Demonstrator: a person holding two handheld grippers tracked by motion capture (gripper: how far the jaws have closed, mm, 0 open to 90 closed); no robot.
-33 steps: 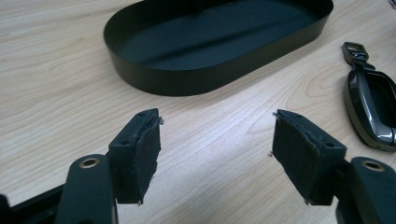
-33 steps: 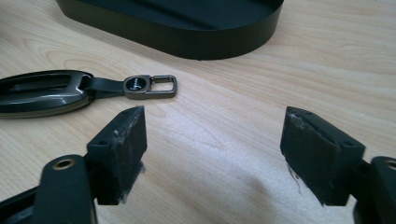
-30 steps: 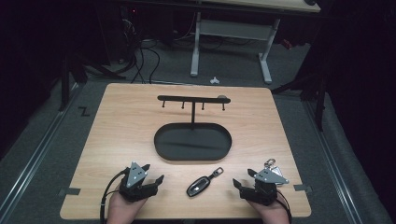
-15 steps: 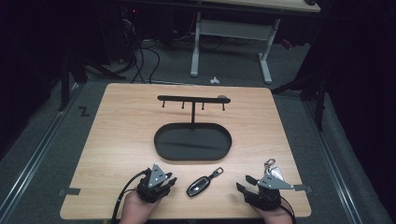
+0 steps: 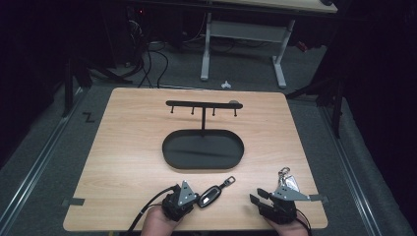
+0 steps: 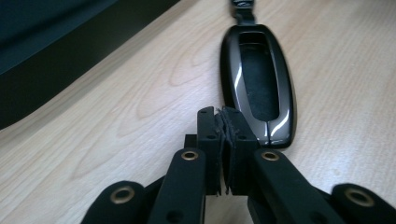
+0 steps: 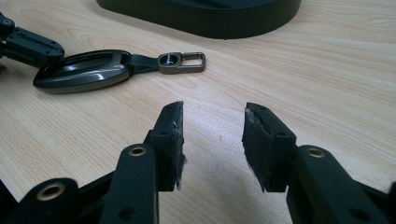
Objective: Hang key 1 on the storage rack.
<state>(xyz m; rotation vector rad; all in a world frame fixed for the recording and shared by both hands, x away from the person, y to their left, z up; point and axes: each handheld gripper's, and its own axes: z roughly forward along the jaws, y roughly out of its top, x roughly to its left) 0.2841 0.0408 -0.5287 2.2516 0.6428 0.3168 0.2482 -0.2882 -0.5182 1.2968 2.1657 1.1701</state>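
Car key fob (image 5: 209,196) flat on the wooden worktop (image 5: 128,147), near the front edge, between the two hands, much closer to the left one. Strap and metal clasp (image 5: 229,181) pointing away toward the black oval tray (image 5: 172,152).

Left hand-held gripper (image 5: 195,200): jaws just closed, now clenched pad to pad with nothing between them. Tips right at the near end of the fob, slightly to one side of it; touching or just short of it, cannot tell.

Right hand-held gripper (image 5: 256,197): jaws just narrowing, a clear gap left, pads (image 7: 169,135) pressing on nothing, bare wood between them. Fob well apart, off to its left.

Left gripper view: shut pads (image 6: 225,135), glossy dark shell of the fob (image 6: 261,88) with a matt recessed panel, rounded end just beside the tips. Tray edge (image 6: 56,70) dark at upper left.

Right gripper view: fob (image 7: 84,71) side-on, clasp (image 7: 182,62) with its ring lying flat, left tips (image 7: 28,44) at the far end of the fob.

High view: key rack (image 5: 202,104) with small hooks standing over the back of the tray.
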